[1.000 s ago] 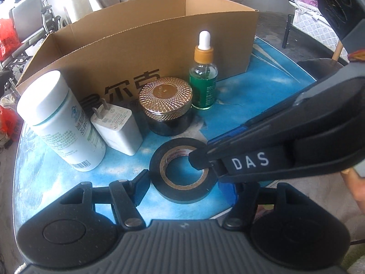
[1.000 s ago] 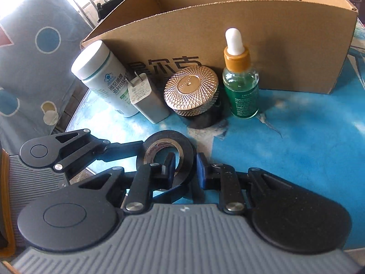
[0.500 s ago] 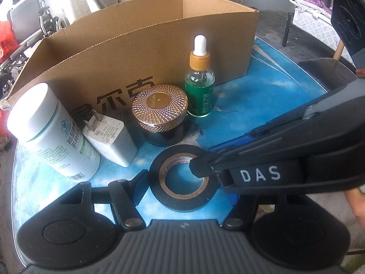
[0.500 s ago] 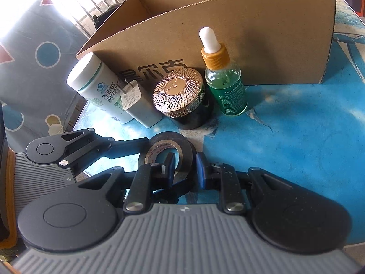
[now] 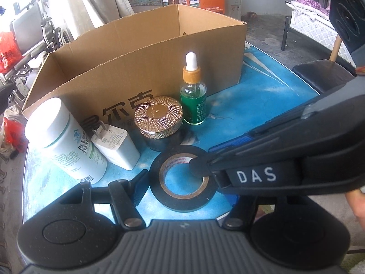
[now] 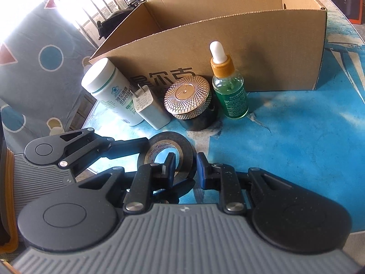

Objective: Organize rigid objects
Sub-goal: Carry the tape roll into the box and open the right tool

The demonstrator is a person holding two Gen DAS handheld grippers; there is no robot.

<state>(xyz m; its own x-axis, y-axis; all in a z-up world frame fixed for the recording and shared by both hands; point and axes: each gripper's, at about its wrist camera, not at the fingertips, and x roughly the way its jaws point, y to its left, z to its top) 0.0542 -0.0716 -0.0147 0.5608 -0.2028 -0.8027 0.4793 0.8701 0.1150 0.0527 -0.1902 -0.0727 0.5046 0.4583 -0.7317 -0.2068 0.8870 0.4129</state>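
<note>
A black tape roll (image 5: 182,201) lies on the blue table (image 5: 262,105). My right gripper (image 6: 186,170) straddles the roll's (image 6: 184,150) right wall, one finger in its hole, one outside, with a gap to the outer pad. My left gripper (image 5: 184,190) is open around the roll; the right gripper's body covers its right finger. Behind stand a white bottle (image 5: 66,141), a white charger (image 5: 116,146), a gold-lidded jar (image 5: 158,119) and a green dropper bottle (image 5: 193,98), in front of an open cardboard box (image 5: 136,68).
The table edge runs close on the left, with a patterned cloth (image 6: 34,68) beyond it. A dark stool (image 5: 319,73) stands to the right. Wheelchairs and orange boxes are in the background.
Both views have pulled back and risen a little, so the box interior shows more. The right gripper stays around the tape roll's wall. The objects on the table have not moved.
</note>
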